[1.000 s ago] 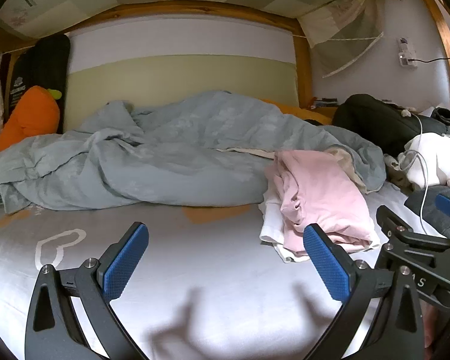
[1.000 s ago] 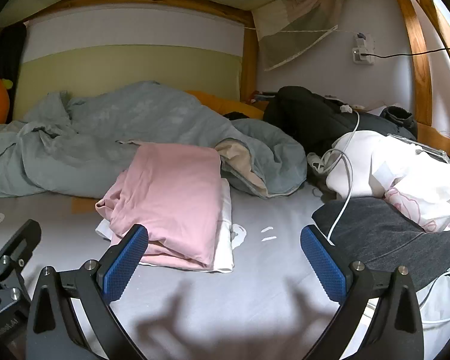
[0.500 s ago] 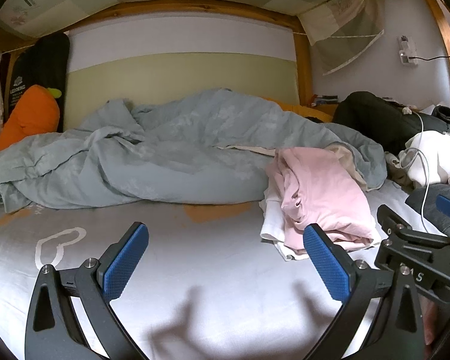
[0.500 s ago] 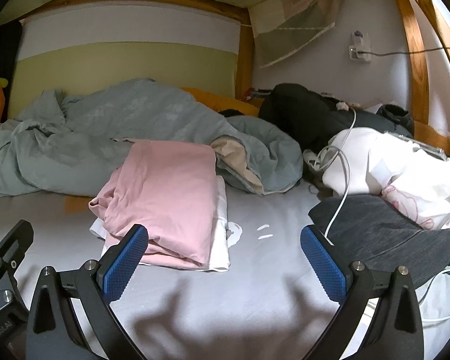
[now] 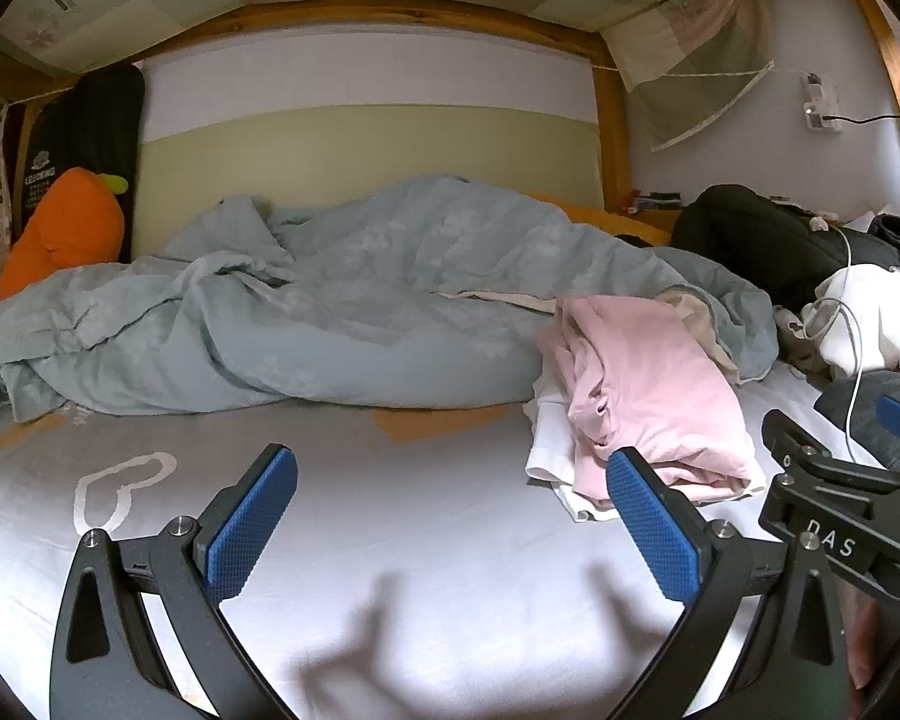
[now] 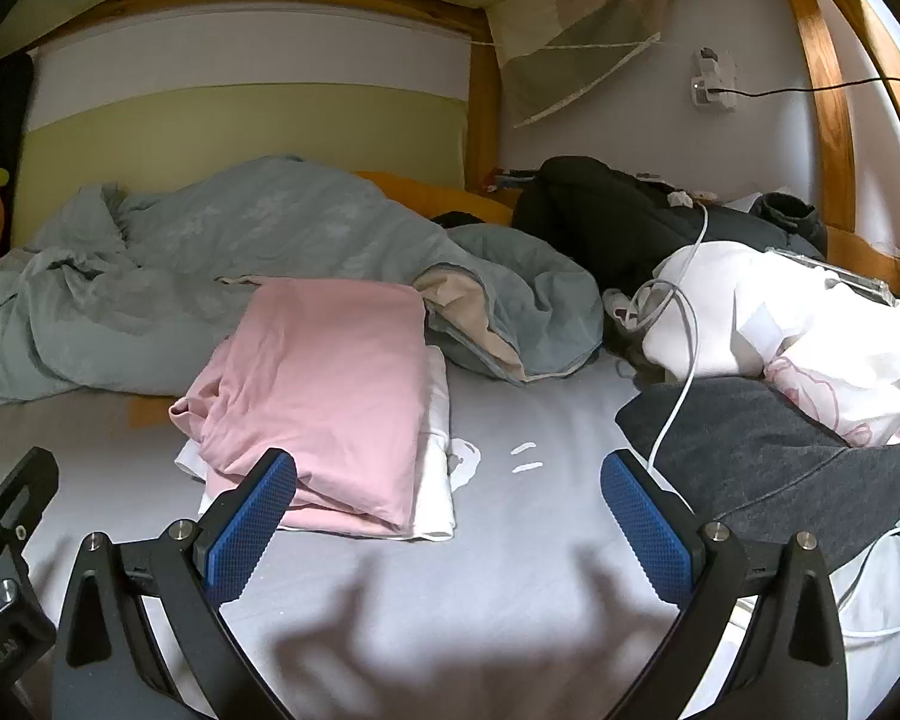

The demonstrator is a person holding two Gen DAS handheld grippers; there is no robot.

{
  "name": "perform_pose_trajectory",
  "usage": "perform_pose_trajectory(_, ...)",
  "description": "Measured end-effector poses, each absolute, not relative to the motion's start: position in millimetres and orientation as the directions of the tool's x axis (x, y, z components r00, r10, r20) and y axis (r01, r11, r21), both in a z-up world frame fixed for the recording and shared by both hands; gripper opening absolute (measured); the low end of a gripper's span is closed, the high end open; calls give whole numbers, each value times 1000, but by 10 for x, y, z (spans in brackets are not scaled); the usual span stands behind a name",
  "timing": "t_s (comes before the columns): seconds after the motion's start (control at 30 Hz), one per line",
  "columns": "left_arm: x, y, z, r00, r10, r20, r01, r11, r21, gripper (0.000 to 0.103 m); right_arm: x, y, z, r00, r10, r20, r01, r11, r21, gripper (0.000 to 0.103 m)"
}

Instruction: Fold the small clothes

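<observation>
A folded pink garment (image 6: 330, 384) lies on a folded white garment (image 6: 435, 480) on the grey bed sheet (image 6: 510, 570). The stack also shows in the left wrist view, pink garment (image 5: 648, 396) on white garment (image 5: 549, 456), to the right. My left gripper (image 5: 450, 516) is open and empty above the bare sheet, left of the stack. My right gripper (image 6: 447, 519) is open and empty, just in front of the stack's near right corner. A dark grey garment (image 6: 750, 456) and white clothes (image 6: 798, 324) lie at the right.
A crumpled grey-blue duvet (image 5: 330, 312) fills the back of the bed. An orange plush (image 5: 66, 228) leans at the far left. A black bag (image 6: 618, 216) and a white cable (image 6: 678, 360) lie at the right. Wooden posts (image 6: 828, 90) frame the bed.
Both grippers have drifted slightly; the pink stack sits a little further right in the right wrist view. Both stay open and empty.
</observation>
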State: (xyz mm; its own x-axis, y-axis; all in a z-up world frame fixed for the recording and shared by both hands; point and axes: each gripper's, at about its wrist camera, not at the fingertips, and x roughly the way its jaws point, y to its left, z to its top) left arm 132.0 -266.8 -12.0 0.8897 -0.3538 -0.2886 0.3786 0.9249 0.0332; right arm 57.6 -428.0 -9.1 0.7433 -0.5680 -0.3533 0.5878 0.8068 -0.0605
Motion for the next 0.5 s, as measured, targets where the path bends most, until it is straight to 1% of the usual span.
perform_pose_trajectory(0.5, 1318, -2664, -119, 889, -355, -290, 379, 925, 31, 103, 596, -4285, -89, 744, -567, -352, 584, 809, -68, 102)
